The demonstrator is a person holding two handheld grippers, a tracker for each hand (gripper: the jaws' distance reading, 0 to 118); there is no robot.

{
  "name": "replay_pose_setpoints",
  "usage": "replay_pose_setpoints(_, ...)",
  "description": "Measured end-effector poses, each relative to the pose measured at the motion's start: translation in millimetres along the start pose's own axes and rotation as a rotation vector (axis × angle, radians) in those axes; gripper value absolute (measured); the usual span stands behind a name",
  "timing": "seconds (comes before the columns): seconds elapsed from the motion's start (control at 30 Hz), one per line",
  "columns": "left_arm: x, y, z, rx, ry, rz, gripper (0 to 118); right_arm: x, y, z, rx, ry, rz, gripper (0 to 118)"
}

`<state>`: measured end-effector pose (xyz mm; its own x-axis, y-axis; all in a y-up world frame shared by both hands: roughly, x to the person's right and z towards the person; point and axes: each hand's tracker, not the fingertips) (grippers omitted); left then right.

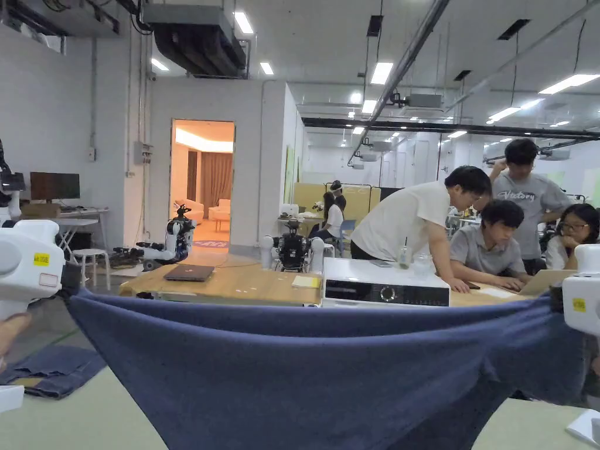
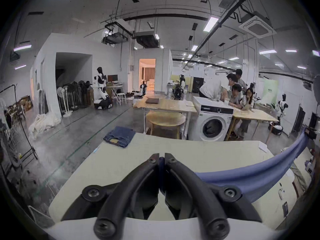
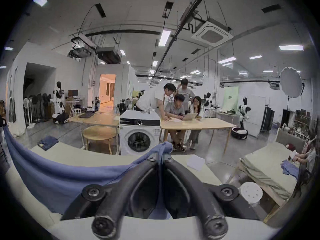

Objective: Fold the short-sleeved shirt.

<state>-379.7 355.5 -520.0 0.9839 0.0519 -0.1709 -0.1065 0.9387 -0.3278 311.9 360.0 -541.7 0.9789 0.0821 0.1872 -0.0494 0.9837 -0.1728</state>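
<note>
The left gripper (image 2: 161,159) and right gripper (image 3: 161,155) are each clamping an end of a blue knit short-sleeved shirt (image 1: 304,375), which is hanging stretched between them above a pale green table (image 2: 190,150). At ten o'clock, folded denim jeans (image 1: 53,369) are lying; at twelve, beyond, a white washing machine (image 3: 139,133) is standing.

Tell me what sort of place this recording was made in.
Most likely a robotics lab or test workshop, not a home. Black-and-white humanoid robots stand along the walls, a white front-loading washing machine sits out on the bare concrete floor, and people gather round a laptop at a light wooden table.
</note>
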Motion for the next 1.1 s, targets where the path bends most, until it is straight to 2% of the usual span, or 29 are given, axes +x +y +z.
replay_pose_setpoints(0.2, 10, 10, -11, 0.015, 0.000, -0.006, 0, -4, 12, -19, 0.019, -0.031, 0.020, 0)
replay_pose_setpoints(0.33, 14, -12, -19, 0.002, -0.008, -0.005, 0, -7, -12, -25, -0.021, -0.055, 0.038, 0)
replay_pose_setpoints(0.4, 18, -29, -26, -0.023, 0.004, -0.030, 0, -6, -30, -25, -0.030, -0.040, 0.022, 0)
replay_pose_setpoints(0.53, 21, -75, -25, -0.057, -0.004, -0.009, 0, -6, -71, -15, -0.068, -0.019, 0.024, 0)
replay_pose_setpoints(0.63, 23, -116, -16, -0.077, -0.003, -0.042, 0, -4, -106, 5, -0.089, -0.005, 0.028, 0)
replay_pose_setpoints(0.77, 17, -168, 5, -0.110, -0.038, 0.004, 0, -1, -157, 34, -0.149, -0.025, 0.091, 0)
replay_pose_setpoints(1.0, -4, -258, 57, -0.145, -0.068, 0.056, 0, 21, -242, 93, -0.247, -0.043, 0.038, 0)
replay_pose_setpoints(1.1, -13, -296, 74, -0.189, -0.071, 0.076, 0, 27, -278, 111, -0.295, -0.036, 0.059, 0)
